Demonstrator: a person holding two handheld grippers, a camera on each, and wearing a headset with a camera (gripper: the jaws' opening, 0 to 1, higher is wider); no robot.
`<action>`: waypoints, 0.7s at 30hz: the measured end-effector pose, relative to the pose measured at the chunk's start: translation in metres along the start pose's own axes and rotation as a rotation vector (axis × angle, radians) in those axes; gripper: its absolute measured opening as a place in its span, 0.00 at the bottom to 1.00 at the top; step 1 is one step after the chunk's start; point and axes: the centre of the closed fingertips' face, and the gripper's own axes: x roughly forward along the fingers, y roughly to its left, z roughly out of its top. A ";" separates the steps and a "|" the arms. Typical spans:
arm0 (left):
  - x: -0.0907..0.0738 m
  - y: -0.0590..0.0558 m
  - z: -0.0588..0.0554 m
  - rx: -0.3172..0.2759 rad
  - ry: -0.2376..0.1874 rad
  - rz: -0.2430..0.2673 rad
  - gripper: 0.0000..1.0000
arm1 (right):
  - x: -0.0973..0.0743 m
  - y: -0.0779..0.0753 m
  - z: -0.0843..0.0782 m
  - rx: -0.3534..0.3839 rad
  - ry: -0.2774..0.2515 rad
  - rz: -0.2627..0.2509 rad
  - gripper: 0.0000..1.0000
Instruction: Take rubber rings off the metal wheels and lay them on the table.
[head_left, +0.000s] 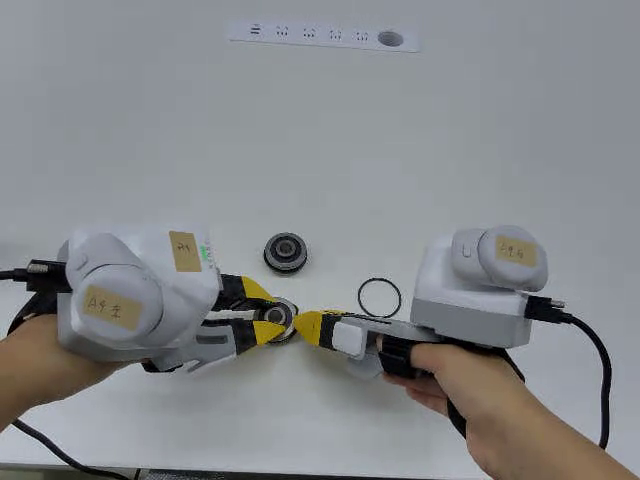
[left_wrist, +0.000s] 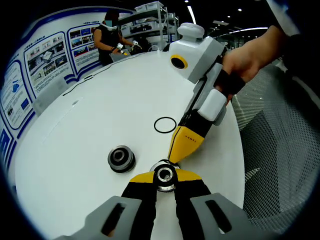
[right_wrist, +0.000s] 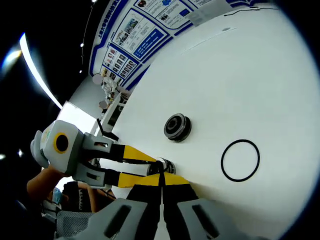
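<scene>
Wheel (left_wrist: 165, 176) in left tool (head_left: 267, 315), right tool (head_left: 308, 325) apparently touching it, ring (head_left: 379, 297) nearby

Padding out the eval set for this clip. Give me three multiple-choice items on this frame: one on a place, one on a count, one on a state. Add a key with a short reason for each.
1. Where does the loose rubber ring lie?
A. Flat on the table, beside the right gripper
B. Hanging from a hook
C. Inside a tray

2. How many metal wheels are in view?
A. One
B. Four
C. Two

3. What state is the left gripper in?
A. Open, lifted above the table
B. Shut on a wheel
C. Shut on a cable

Key:
1 A: the ring lies bare on the table, apart from both wheels.
2 C: there is the held wheel and the free wheel lying on the table behind it.
3 B: its yellow jaws clamp the held wheel from both sides.
</scene>
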 end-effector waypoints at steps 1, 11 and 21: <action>0.000 0.000 0.000 0.000 0.000 0.000 0.13 | 0.000 0.000 0.000 -0.017 0.002 -0.003 0.01; 0.000 0.000 0.000 0.003 0.004 0.000 0.13 | 0.001 0.002 0.000 -0.058 0.003 -0.011 0.01; -0.001 0.000 -0.001 0.004 0.004 -0.003 0.13 | 0.002 0.003 -0.001 -0.078 0.007 -0.009 0.01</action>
